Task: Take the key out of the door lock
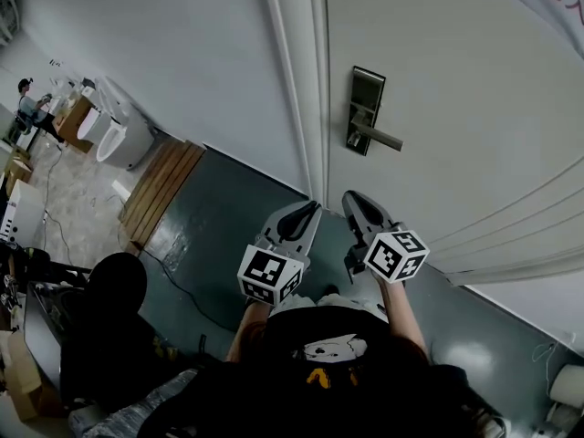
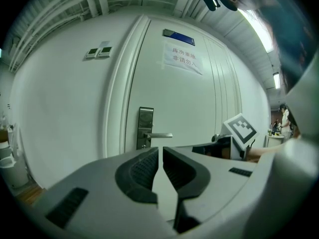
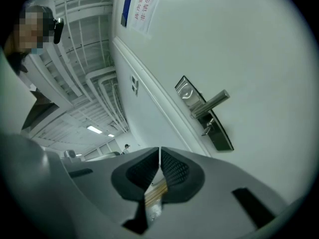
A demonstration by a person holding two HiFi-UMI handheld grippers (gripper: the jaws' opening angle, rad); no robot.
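A dark metal lock plate [image 1: 365, 109] with a silver lever handle [image 1: 380, 138] is fixed to the white door [image 1: 456, 80]. In the right gripper view a small key [image 3: 206, 128] sticks out of the plate [image 3: 219, 133] just below the lever [image 3: 213, 102]. The left gripper view shows the plate [image 2: 145, 127] and lever [image 2: 159, 135] straight ahead at a distance. My left gripper [image 1: 308, 212] and right gripper [image 1: 354, 201] are held side by side below the lock, well short of it. Both are shut with nothing between the jaws. The left view also catches the right gripper's marker cube [image 2: 241, 130].
The door frame [image 1: 306, 89] runs left of the lock, with white wall beyond. Wooden boards [image 1: 160, 190] and white sanitary fixtures [image 1: 114, 135] stand along the wall at left, and a person [image 1: 27, 103] is far off. A dark chair [image 1: 109, 290] is at my lower left. A paper notice [image 2: 183, 58] hangs on the door.
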